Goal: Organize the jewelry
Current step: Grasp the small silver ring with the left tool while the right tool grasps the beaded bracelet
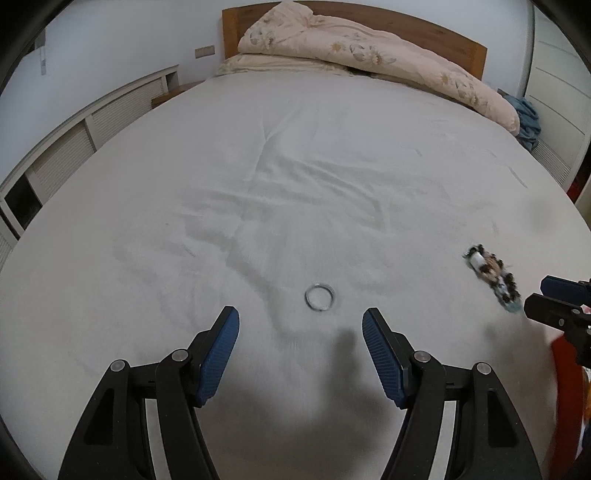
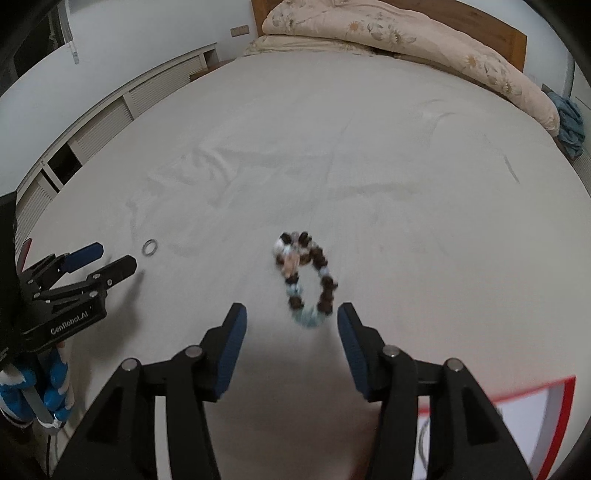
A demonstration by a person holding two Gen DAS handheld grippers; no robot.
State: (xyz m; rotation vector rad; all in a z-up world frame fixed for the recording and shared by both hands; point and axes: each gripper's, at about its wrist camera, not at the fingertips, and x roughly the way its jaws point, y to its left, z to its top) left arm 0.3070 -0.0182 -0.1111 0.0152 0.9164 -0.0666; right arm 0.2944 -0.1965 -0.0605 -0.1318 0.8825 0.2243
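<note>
Two grippers hover low over the bed (image 1: 295, 155), both aimed toward the headboard (image 1: 443, 29). Left gripper (image 1: 301, 325): fingers spread wide, holding nothing; ring (image 1: 320, 296) lies flat on the sheet just ahead of its tips, roughly centred in the gap, not touching either pad. Right gripper (image 2: 291, 321): fingers likewise wide apart, empty; bead bracelet (image 2: 304, 280) lies on the sheet just ahead, its near end between the fingertips, slightly blurred. Ring sits well left of bracelet. Quilt (image 1: 369, 51) bunched against headboard. Red-edged box (image 2: 517, 424) at near right of bracelet.
</note>
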